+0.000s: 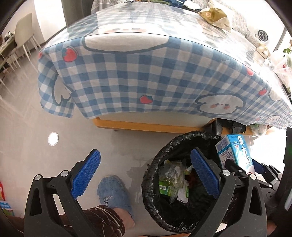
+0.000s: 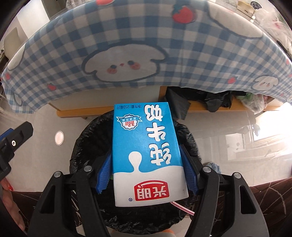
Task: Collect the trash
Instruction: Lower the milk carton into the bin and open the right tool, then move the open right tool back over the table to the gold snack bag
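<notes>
My right gripper (image 2: 147, 171) is shut on a blue and white milk carton (image 2: 146, 145) and holds it over the black-lined trash bin (image 2: 82, 149). A striped straw (image 2: 182, 214) sticks out of the carton's near end. In the left wrist view the carton (image 1: 234, 151) hangs above the bin's right rim. My left gripper (image 1: 146, 167) is open and empty, over the bin's left rim (image 1: 155, 164). Wrappers and packets (image 1: 173, 180) lie inside the bin. A crumpled gold wrapper (image 1: 215, 17) lies on the table at the far right.
A low table with a blue checked cloth (image 1: 146, 73) stands behind the bin. Black bags (image 2: 209, 102) lie on its wooden shelf. My blue slipper (image 1: 114, 195) is left of the bin. White chairs (image 1: 23, 36) stand at the far left.
</notes>
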Tool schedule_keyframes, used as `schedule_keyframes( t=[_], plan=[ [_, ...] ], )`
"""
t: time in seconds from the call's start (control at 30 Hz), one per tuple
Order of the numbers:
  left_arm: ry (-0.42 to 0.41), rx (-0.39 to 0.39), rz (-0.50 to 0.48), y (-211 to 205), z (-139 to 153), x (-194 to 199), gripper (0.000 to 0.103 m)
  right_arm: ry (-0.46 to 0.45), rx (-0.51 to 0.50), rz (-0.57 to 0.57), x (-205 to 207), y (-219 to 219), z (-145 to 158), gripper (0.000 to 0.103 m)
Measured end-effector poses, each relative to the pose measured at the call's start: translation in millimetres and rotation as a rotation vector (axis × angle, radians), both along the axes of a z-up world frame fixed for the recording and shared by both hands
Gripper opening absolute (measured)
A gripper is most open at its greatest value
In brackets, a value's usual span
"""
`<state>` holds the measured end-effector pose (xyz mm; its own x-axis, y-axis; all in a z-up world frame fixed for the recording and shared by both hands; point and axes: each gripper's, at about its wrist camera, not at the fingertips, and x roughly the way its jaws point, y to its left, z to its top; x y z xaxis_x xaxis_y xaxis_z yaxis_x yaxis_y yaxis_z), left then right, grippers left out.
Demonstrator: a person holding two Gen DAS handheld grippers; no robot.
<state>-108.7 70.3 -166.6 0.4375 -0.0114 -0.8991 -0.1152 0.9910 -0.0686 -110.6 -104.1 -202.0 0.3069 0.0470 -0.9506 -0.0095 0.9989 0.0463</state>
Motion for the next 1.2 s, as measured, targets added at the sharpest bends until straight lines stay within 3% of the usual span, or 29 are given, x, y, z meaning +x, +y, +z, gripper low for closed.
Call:
schedule_keyframes(
  t=[0.47,0.53,0.77,0.93,1.2],
  plan=[
    [0.040,0.006,0.008,8.4,-10.0,5.0,0.097,0.029,-0.035,0.063,0.2,22.0,-24.6,0.066],
    [0.044,0.004,0.013,9.8,-11.0,5.4,0.097,0.017,-0.046,0.067,-0.2,23.4,-22.0,0.073],
    [0.038,0.010,0.004,10.2,-9.8,6.7,0.097,-0.028,-0.076,0.060,4.6,15.6,-0.4,0.094],
    [0.039,0.020,0.002,7.3,-5.0,7.8,0.097,-0.083,-0.128,0.043,10.7,4.9,23.5,0.094],
    [-0.008,0.013,-0.030,-1.7,20.3,11.9,0.097,-0.166,-0.107,-0.006,20.4,-24.6,66.1,0.095]
  ],
)
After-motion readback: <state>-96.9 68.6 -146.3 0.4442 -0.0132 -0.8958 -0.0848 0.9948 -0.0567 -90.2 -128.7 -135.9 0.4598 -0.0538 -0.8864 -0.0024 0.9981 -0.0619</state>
